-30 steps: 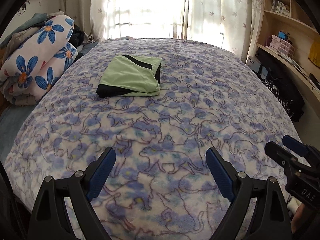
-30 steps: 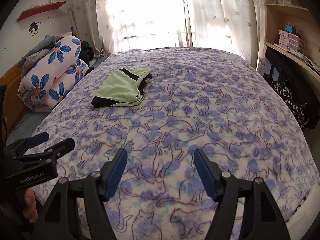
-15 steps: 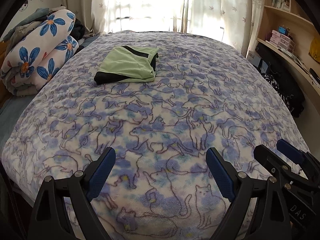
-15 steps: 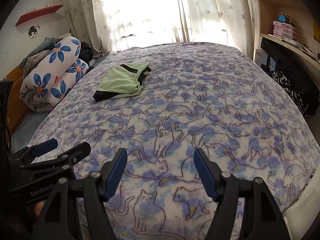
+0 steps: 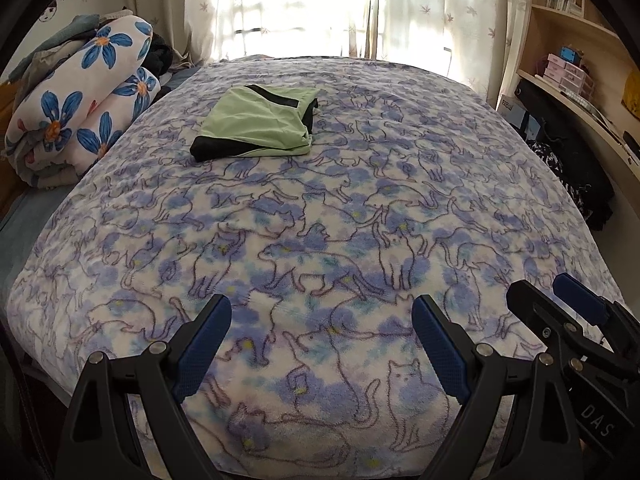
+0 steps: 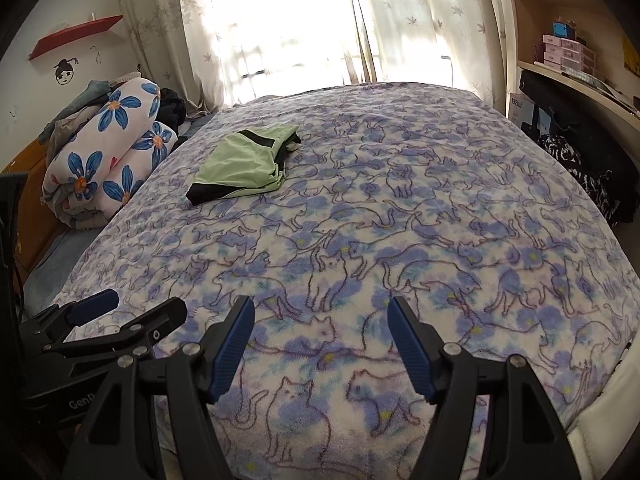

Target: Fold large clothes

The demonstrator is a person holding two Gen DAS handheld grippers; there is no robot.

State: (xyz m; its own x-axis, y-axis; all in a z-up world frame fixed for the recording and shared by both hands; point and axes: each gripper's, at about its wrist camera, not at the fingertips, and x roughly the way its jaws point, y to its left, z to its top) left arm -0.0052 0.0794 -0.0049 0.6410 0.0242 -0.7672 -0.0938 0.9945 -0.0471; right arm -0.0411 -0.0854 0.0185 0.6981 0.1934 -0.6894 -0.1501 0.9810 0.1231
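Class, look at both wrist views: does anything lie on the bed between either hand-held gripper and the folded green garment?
Nothing visible does. Between the left hand-held gripper, the right hand-held gripper and the green garment lies only bare cat-print blanket. The rolled flowered bedding sits off to the left side, outside either path. Both sets of jaws are open and empty.

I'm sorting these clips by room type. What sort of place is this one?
Most likely a bedroom in a home. A bed with a cat-print blanket fills the view, a rolled floral quilt lies beside it, and a folded green garment rests on top. Curtains cover a bright window behind.
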